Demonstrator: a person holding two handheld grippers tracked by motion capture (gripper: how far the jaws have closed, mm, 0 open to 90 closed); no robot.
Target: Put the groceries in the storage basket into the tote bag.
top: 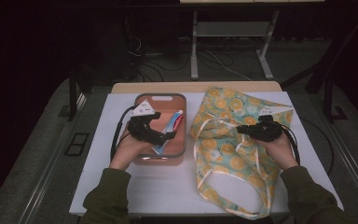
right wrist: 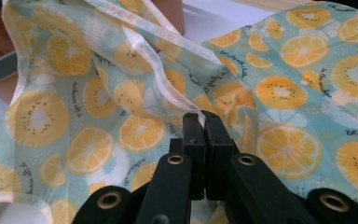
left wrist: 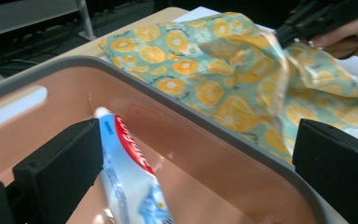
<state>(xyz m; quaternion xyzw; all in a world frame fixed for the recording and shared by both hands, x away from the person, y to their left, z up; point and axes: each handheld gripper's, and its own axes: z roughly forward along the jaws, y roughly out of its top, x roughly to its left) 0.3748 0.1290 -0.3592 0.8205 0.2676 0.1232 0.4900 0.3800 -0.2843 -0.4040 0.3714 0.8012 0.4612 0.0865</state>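
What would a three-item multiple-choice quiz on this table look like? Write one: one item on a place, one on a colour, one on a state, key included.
1. Where does the toothpaste tube lie?
A. on the bag
B. in the pink bin
C. on the floor

2. What fruit colour is printed on the cloth bag?
A. purple
B. red
C. orange-yellow

3. How is the right gripper?
A. wide open above the bin
B. shut on the bag's edge
C. lying on the table, let go

Key: 1 B, the tube rests inside the bin's walls, beside one jaw of the open left gripper. 2 C, orange-yellow slices cover the teal cloth. 3 B, in the right gripper view its jaws meet with the white hem pinched between them.
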